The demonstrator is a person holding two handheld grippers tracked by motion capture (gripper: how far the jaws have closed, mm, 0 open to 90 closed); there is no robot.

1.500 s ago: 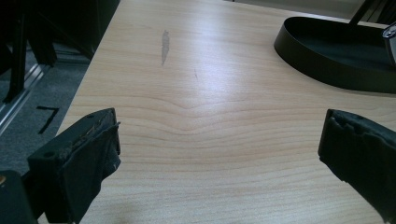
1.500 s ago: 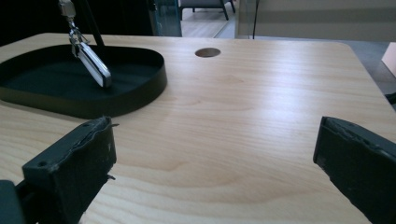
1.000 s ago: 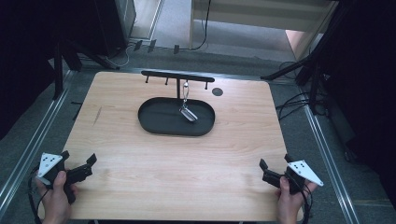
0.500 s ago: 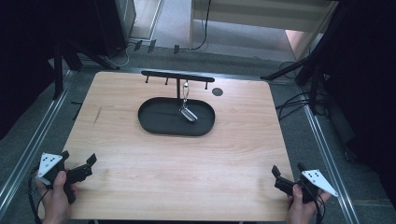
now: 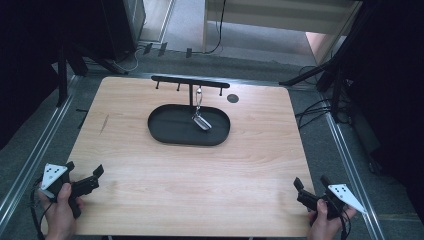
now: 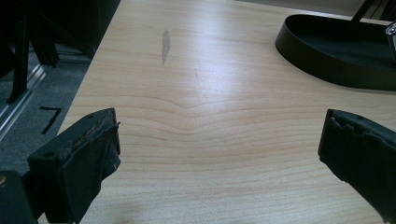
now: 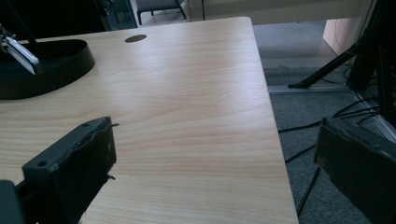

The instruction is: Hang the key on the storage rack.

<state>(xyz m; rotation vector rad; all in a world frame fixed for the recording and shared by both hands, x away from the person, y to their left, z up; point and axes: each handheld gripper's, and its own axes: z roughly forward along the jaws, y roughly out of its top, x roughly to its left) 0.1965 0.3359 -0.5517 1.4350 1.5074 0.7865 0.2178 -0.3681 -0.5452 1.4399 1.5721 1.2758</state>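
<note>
Left gripper (image 5: 82,177), right gripper (image 5: 311,187): jaws wide, empty, at near table (image 5: 150,195) corners. Keychain (image 5: 201,120) hung untouched over tray (image 5: 165,131); nothing begun.

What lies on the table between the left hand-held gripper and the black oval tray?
Nothing: between the left hand-held gripper and the black oval tray is bare wooden tabletop, seen in the high view and the left gripper view, apart from a small grey scuff.
</note>
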